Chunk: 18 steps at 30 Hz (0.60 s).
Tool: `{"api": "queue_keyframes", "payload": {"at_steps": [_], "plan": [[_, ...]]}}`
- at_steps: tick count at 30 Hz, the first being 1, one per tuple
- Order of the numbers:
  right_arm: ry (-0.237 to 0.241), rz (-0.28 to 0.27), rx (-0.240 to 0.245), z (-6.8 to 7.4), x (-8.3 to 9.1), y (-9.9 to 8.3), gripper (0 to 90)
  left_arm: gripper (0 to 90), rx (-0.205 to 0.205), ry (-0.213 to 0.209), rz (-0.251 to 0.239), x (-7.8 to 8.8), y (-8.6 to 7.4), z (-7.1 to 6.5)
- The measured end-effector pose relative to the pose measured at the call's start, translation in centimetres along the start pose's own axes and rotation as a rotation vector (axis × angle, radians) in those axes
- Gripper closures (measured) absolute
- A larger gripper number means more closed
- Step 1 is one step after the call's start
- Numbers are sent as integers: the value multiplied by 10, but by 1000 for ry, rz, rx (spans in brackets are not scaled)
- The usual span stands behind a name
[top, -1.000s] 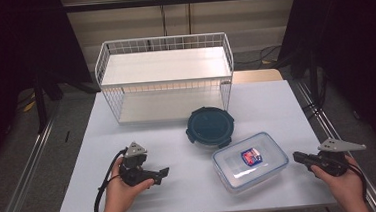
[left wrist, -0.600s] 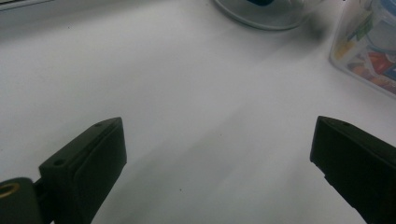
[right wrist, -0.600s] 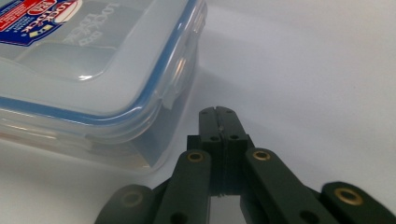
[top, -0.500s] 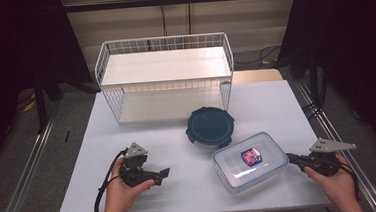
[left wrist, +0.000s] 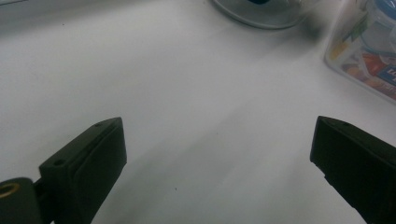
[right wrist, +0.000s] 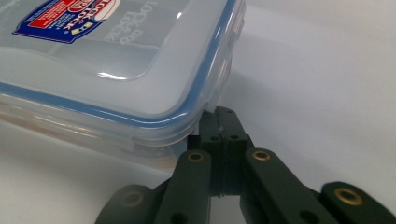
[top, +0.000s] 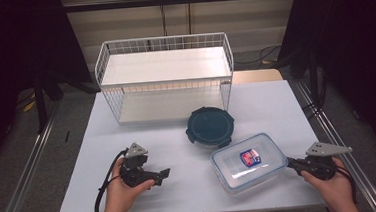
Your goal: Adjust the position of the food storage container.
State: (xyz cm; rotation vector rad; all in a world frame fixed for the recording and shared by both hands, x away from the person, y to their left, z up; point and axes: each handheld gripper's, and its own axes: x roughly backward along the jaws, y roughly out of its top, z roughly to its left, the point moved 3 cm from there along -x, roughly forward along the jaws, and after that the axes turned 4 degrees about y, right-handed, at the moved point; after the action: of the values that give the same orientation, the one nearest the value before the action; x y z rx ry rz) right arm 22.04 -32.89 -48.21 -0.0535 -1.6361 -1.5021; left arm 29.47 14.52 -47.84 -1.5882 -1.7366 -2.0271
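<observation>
A clear rectangular food box (top: 249,162) with a blue-sealed lid and a red-blue sticker lies on the white table (top: 276,110), at the front right. My right gripper (top: 289,163) is shut, with nothing between its jaws. Its tips (right wrist: 219,122) touch the underside of the lid's rim at the box's (right wrist: 116,70) right end. My left gripper (top: 163,175) rests in a hand at the front left, pointing right. In the left gripper view its jaws (left wrist: 217,140) stand wide open over bare table, with the box (left wrist: 369,60) farther off.
A round dark-teal lidded container (top: 210,127) sits just behind the clear box. A white wire two-shelf rack (top: 166,77) stands across the back of the table. A cable loops from the left gripper toward the front edge.
My right gripper has edged left until its tips meet the clear box's right end. The left gripper and the box have stayed put.
</observation>
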Motion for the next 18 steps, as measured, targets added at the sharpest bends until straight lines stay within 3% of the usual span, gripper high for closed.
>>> {"api": "queue_keyframes", "payload": {"at_steps": [4, 18], "plan": [[31, 9, 5, 8, -1, 0, 900, 37, 5, -2, 8, 0, 0, 0], [69, 20, 28, 24, -4, 0, 900, 37, 23, -29, 8, -1, 1, 0]]}}
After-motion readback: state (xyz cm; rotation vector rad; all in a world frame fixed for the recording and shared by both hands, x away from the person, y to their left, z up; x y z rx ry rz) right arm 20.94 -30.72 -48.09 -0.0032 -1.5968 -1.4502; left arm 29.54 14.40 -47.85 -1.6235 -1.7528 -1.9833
